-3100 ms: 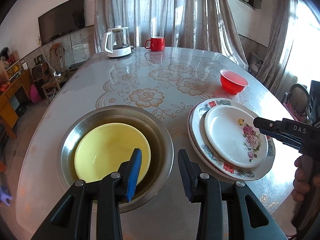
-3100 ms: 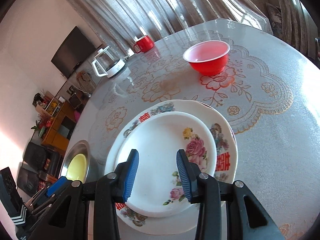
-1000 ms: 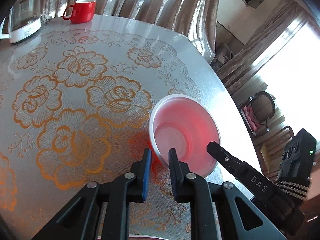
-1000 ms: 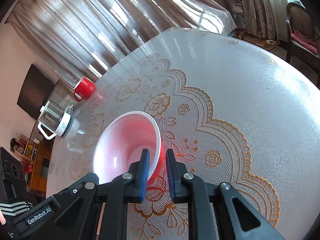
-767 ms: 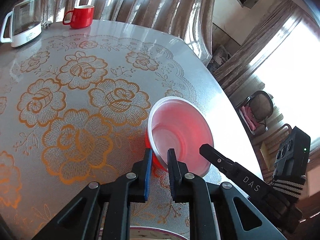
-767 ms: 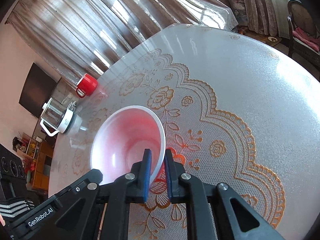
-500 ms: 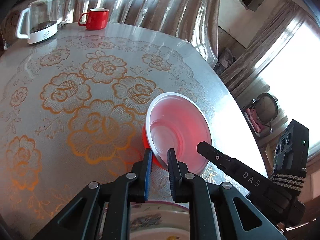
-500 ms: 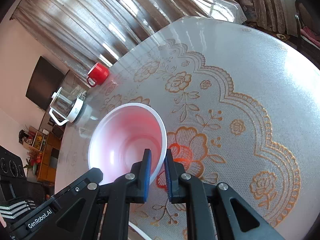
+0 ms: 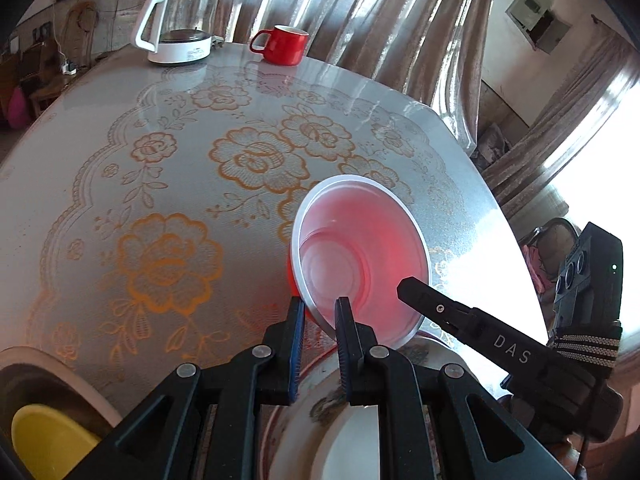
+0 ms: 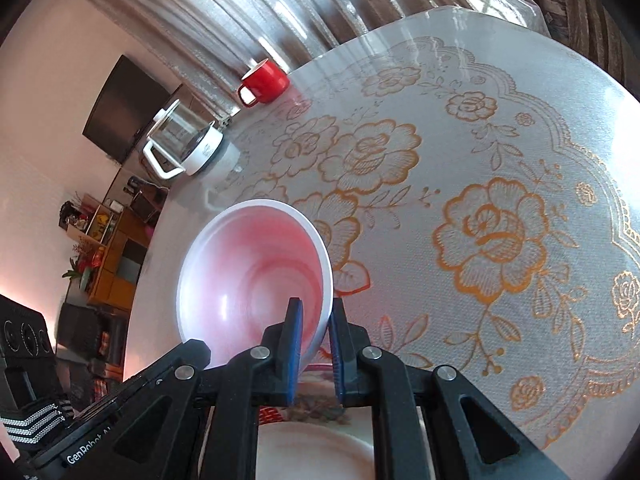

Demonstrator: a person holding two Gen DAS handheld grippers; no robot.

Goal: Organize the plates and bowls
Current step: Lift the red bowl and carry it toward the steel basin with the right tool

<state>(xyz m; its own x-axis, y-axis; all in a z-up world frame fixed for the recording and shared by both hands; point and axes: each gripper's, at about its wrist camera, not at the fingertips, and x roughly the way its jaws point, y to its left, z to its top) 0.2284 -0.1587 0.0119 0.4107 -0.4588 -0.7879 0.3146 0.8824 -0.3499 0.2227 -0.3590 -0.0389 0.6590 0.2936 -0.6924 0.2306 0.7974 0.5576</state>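
A red plastic bowl [image 9: 360, 256] with a white rim hangs above the table, held from both sides. My left gripper [image 9: 320, 312] is shut on its near left rim. My right gripper [image 10: 314, 312] is shut on its right rim, and the bowl [image 10: 256, 276] tilts toward the camera there. The stacked flowered plates [image 9: 340, 432] lie just below and in front of the bowl; they also show in the right wrist view [image 10: 316, 436]. A yellow bowl [image 9: 48, 432] sits inside a steel basin [image 9: 24, 360] at the lower left.
A glass kettle [image 9: 180, 24] and a red mug [image 9: 284, 44] stand at the far edge of the table. The round table [image 9: 160, 160] carries a gold flower cloth. Curtains hang behind it. A wooden chair [image 9: 556, 236] stands at the right.
Both grippers closed on the red bowl's rim, lifted it, and carried it back toward the stacked plates. The plates and the steel basin have come into view below.
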